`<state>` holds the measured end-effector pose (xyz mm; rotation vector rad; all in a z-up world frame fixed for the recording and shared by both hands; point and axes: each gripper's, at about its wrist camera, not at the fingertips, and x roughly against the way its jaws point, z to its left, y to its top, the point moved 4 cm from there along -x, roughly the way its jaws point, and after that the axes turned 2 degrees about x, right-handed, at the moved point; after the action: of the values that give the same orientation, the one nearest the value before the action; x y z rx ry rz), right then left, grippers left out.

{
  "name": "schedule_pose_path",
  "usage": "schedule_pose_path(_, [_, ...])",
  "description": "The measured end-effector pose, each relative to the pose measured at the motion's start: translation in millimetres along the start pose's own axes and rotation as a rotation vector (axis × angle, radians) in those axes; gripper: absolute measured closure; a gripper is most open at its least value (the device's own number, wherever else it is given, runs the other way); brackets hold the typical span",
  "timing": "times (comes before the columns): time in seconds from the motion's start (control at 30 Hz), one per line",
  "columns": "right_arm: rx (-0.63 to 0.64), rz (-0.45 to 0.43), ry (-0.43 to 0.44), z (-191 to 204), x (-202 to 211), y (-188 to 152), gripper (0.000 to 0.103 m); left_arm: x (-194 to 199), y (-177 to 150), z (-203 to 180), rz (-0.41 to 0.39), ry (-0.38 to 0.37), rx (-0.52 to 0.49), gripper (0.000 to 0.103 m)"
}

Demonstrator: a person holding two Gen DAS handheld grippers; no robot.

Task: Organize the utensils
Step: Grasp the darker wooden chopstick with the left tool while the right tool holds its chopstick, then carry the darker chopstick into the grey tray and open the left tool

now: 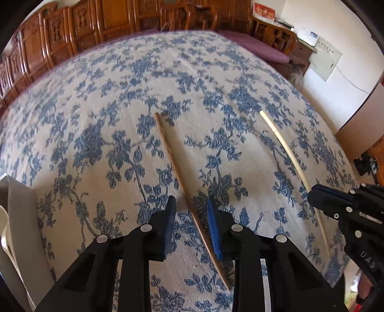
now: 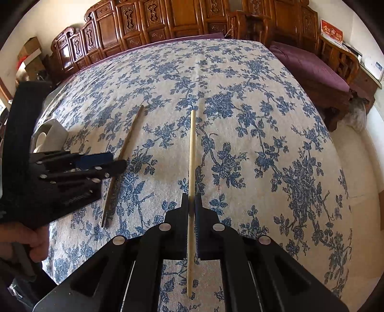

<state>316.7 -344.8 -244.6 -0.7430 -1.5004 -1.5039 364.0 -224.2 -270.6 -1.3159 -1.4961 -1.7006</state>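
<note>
A brown chopstick (image 1: 182, 177) lies on the blue-flowered tablecloth (image 1: 96, 134). My left gripper (image 1: 190, 206) is open, its jaws on either side of the chopstick's near part; the right pad touches it. It also shows in the right wrist view (image 2: 124, 148) under the left gripper (image 2: 112, 163). A pale chopstick (image 2: 192, 153) runs straight ahead, and my right gripper (image 2: 191, 204) is shut on it near its near end. In the left wrist view the pale chopstick (image 1: 285, 146) lies to the right with the right gripper (image 1: 316, 194) on it.
A white holder (image 2: 51, 136) stands at the table's left edge, also seen in the left wrist view (image 1: 16, 216). Carved wooden cabinets (image 2: 168, 21) line the far wall. A purple-cushioned bench (image 2: 309, 67) stands to the right.
</note>
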Motion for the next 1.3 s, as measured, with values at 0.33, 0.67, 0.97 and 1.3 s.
schedule_pose_path(0.33, [0.024,-0.040,0.011,17.7,14.1,10.4,0.097,10.8,-8.9,19.1,0.049,0.013,0.013,0.099])
schedule_pose_path(0.67, [0.049,-0.072,0.028,51.2,26.5,19.5,0.097,74.5,-9.6,43.4,-0.037,-0.009,0.019,0.099])
schedule_pose_path(0.97, [0.088,-0.109,0.049,87.8,41.9,35.3,0.097,121.0,-10.8,75.9,-0.115,0.008,0.035,0.099])
schedule_pose_path(1.3, [0.127,-0.124,0.088,130.0,43.8,45.9,0.097,150.1,-27.0,115.9,-0.156,0.019,0.070,0.099])
